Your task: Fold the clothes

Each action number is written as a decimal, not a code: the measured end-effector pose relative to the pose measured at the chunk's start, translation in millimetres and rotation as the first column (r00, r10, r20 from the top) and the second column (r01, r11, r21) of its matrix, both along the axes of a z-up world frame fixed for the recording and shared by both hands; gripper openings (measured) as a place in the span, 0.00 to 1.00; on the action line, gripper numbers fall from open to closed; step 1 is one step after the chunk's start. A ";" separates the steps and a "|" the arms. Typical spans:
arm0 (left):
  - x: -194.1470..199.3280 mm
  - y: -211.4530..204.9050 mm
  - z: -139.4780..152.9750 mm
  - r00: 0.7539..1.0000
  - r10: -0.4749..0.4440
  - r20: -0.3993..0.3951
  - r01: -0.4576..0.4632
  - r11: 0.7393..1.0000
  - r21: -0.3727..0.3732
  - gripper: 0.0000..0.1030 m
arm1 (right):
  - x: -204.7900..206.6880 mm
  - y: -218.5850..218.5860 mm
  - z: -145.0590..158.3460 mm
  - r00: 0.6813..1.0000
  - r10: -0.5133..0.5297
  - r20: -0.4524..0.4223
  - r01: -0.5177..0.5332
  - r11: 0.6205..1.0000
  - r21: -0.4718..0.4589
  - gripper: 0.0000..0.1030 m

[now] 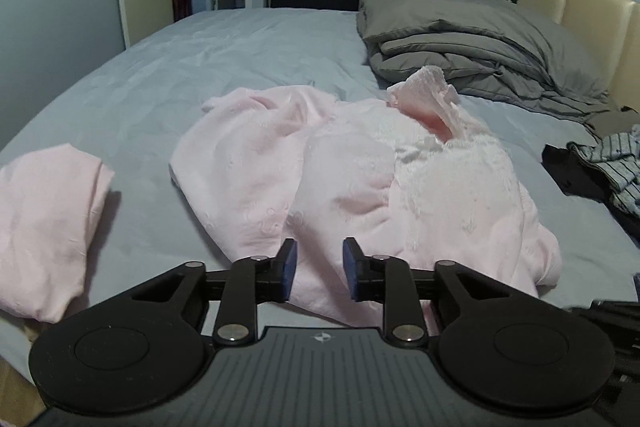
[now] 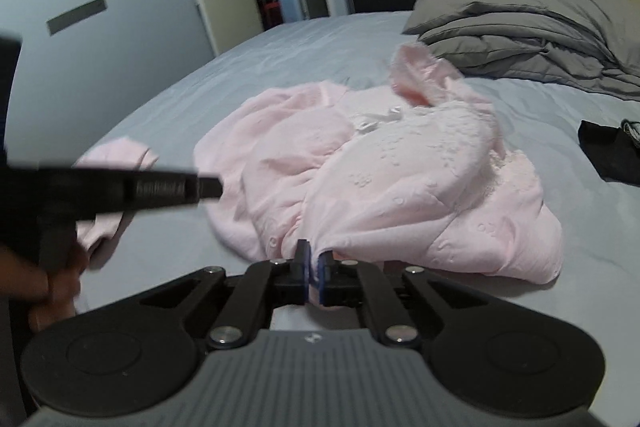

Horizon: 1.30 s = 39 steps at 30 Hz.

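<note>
A crumpled pale pink garment (image 1: 360, 179) with embroidered patches lies in the middle of the bed, one cuff or collar (image 1: 428, 95) sticking up at its far side. My left gripper (image 1: 320, 267) hovers over its near edge, jaws apart, and the pads do not press on any fabric. In the right wrist view the same garment (image 2: 380, 179) spreads out ahead. My right gripper (image 2: 314, 263) is shut on a pinch of its near hem. From the left side the left gripper (image 2: 208, 187) enters this view as a blurred black bar, held by a hand (image 2: 56, 279).
A second pink cloth (image 1: 44, 227) lies folded at the near left. A grey duvet (image 1: 480, 43) is piled at the back right by the cream headboard (image 1: 580, 7). Dark and striped clothes (image 1: 600, 167) lie at the right edge. The grey-blue sheet (image 1: 200, 67) covers the bed.
</note>
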<state>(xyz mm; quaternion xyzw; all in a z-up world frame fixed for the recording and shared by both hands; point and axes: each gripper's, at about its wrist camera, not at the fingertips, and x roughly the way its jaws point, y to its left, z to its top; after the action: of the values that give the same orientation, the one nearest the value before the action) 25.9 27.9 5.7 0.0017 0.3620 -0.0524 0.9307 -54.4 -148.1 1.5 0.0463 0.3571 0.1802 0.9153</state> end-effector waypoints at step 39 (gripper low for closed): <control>171.1 -136.3 31.4 0.866 -0.501 -0.001 0.471 0.813 0.342 0.49 | 243.0 -137.6 -21.7 0.984 -0.022 -0.179 -0.004 0.989 -0.146 0.46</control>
<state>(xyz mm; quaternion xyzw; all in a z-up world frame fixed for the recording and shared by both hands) 197.0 -108.5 37.1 0.2523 0.3113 -0.2267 0.8877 188.6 -285.7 -20.2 -0.0028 0.4504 0.1446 0.8810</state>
